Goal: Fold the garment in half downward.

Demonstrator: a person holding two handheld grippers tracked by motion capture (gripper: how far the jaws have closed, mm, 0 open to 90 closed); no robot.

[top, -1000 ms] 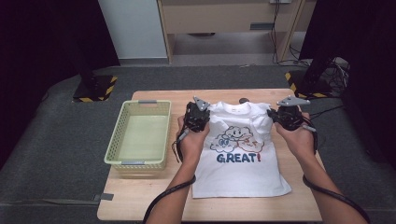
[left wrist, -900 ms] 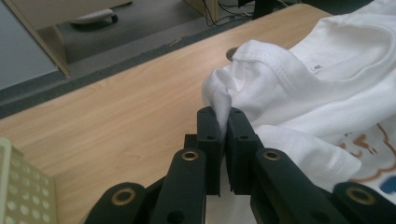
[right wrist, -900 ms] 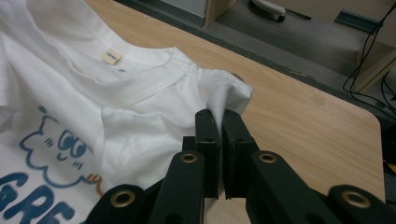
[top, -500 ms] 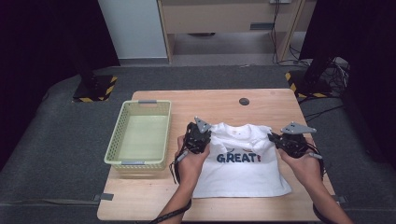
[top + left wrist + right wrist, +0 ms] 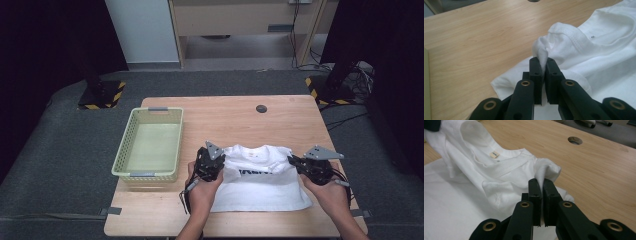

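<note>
I have the white T-shirt (image 5: 260, 175) pinched at its 2 shoulder corners, my left hand-held gripper (image 5: 214, 162) clamped on a bunched fold of the hem at one side of the collar (image 5: 564, 33) and my right hand-held gripper (image 5: 299, 165) clamped on the matching fold at the other. Holding both corners level keeps the top edge taut between them, so the upper half doubles over the lower half in a straight fold, I judge; the printed front is mostly tucked under, with part of the dark lettering showing at the crease. The shirt lies on the tabletop (image 5: 240, 120) at the near side, its bottom hem close to the front edge, so I have little room to draw it further toward me. Beyond the collar the wood is bare as far as the cable hole (image 5: 261, 108), leaving plenty of space there. The pale green basket (image 5: 150, 172) sits just beside my left hand (image 5: 202, 190), near enough that a sideways swing could knock its rim.
</note>
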